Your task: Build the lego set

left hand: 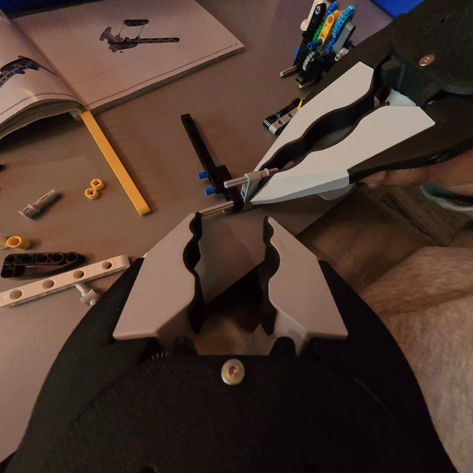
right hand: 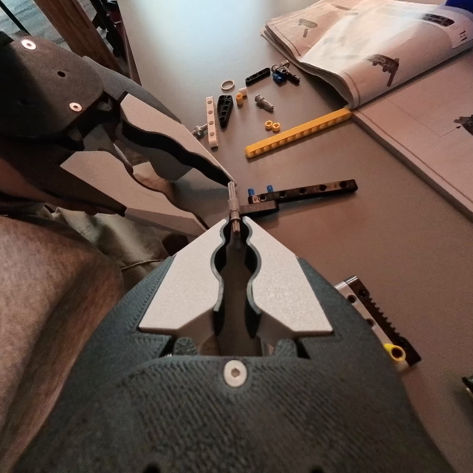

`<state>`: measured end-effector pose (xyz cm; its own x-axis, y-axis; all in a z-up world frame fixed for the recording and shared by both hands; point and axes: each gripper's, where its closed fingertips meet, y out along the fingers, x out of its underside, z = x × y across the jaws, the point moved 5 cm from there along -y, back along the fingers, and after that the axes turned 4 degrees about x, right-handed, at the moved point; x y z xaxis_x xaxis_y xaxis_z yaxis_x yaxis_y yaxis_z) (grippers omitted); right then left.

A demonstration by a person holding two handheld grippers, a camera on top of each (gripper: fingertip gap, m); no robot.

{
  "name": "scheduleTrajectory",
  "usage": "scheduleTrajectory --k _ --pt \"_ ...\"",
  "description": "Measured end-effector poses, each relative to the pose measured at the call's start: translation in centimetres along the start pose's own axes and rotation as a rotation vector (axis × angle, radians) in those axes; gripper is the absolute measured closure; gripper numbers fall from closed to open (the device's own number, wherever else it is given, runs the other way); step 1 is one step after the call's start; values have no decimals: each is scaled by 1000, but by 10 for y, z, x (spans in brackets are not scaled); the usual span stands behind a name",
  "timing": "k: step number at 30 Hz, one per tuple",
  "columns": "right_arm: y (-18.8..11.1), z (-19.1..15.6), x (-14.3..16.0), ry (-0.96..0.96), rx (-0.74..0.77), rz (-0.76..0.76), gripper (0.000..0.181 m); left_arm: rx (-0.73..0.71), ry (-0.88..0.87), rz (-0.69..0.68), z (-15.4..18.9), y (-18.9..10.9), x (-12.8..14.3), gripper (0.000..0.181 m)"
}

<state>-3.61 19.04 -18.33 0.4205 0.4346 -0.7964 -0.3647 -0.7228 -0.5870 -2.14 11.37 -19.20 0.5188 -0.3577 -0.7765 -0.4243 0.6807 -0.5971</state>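
Right gripper (right hand: 234, 222) jaws closed on grey pin (right hand: 233, 204), plugged into near end of black beam (right hand: 302, 192) on the table (right hand: 332, 243). Left gripper (left hand: 231, 217) jaws open, empty, just beside it.

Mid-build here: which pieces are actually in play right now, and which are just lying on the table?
In play:
right gripper, shut on the grey axle pin
black beam with blue pins
left gripper, open beside them

Lying about:
yellow beam
two yellow bushes
white beam
instruction booklet
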Motion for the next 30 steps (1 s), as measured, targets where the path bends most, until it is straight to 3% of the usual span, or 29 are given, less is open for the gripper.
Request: scheduleTrajectory --k 1,30 --pt "0 0 0 1 -1 0 175 -12 9 -1 -1 0 0 138" --pt "1 2 1 54 -20 5 175 -63 47 18 -3 5 1 155"
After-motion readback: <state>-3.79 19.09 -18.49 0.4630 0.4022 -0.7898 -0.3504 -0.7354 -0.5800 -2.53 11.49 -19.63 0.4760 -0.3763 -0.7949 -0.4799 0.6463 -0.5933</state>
